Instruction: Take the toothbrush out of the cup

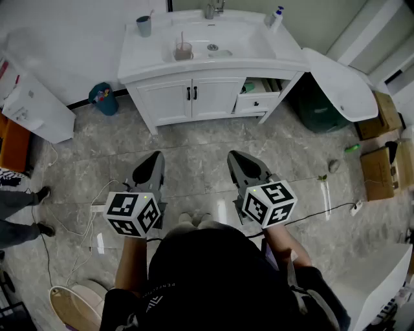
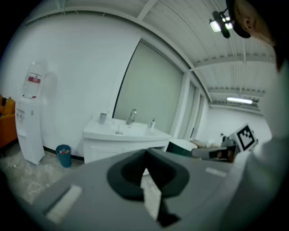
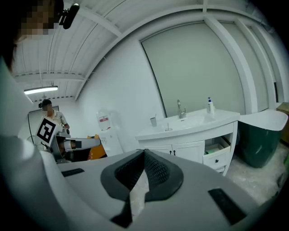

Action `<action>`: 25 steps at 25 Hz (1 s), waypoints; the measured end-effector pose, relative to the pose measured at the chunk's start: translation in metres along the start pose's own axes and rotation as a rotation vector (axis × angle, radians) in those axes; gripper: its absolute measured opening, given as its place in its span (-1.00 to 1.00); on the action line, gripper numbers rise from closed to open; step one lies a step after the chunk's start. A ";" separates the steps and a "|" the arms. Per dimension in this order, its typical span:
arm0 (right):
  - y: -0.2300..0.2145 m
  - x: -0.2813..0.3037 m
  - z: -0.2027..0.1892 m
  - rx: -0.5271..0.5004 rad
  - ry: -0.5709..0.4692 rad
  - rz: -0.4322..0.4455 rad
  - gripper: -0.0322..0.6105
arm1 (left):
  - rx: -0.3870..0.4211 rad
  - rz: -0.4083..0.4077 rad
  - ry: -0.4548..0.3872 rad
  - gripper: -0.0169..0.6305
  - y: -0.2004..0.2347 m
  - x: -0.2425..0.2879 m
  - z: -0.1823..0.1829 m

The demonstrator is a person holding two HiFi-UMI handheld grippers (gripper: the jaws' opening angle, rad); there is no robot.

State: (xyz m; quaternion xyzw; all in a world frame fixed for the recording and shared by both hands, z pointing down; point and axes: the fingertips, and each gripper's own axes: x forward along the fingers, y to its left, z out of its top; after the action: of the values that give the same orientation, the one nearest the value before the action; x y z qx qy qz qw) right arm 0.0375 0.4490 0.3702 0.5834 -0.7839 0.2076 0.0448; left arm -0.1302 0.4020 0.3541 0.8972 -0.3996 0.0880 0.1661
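A grey cup (image 1: 143, 26) with a thin toothbrush (image 1: 151, 14) stands at the back left of the white vanity top (image 1: 145, 61). A clear cup (image 1: 184, 50) with a second toothbrush (image 1: 182, 37) stands in the basin, left of the drain. Both grippers hover over the floor, well short of the vanity. My left gripper (image 1: 153, 159) and my right gripper (image 1: 236, 158) are both shut with nothing in them. In the left gripper view the jaws of my left gripper (image 2: 146, 154) meet, and the grey cup (image 2: 103, 118) is far ahead. My right gripper (image 3: 144, 153) likewise faces the distant grey cup (image 3: 154, 121).
A faucet (image 1: 212, 9) and a soap bottle (image 1: 277, 17) stand at the basin's back. The vanity's right drawer (image 1: 259, 96) is pulled open. A blue bin (image 1: 103, 98) and a white water dispenser (image 1: 31, 106) stand to the left, a green bin (image 1: 321, 110) and boxes (image 1: 378, 115) to the right. Cables (image 1: 336, 208) lie on the floor.
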 end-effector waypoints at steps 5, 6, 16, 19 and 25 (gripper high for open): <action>-0.013 -0.009 -0.002 0.018 -0.004 0.015 -0.90 | -0.004 0.000 0.001 -0.93 -0.014 0.009 -0.005; -0.015 -0.010 -0.004 0.017 0.000 0.018 -0.91 | -0.006 0.002 0.003 -0.93 -0.015 0.010 -0.006; -0.020 0.004 -0.011 -0.007 0.026 0.053 -0.90 | 0.009 0.057 0.065 -0.93 -0.011 0.014 -0.019; -0.020 0.009 -0.007 -0.028 0.019 0.062 -0.90 | -0.001 0.062 0.064 -0.93 -0.003 0.020 -0.017; -0.030 0.035 0.000 -0.046 0.025 0.035 -0.90 | 0.001 0.067 0.029 -0.93 0.022 0.047 -0.001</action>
State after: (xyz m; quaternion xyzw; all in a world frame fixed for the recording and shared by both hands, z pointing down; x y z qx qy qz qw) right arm 0.0548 0.4102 0.3895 0.5659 -0.7979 0.1976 0.0643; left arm -0.1158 0.3564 0.3736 0.8821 -0.4267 0.1069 0.1685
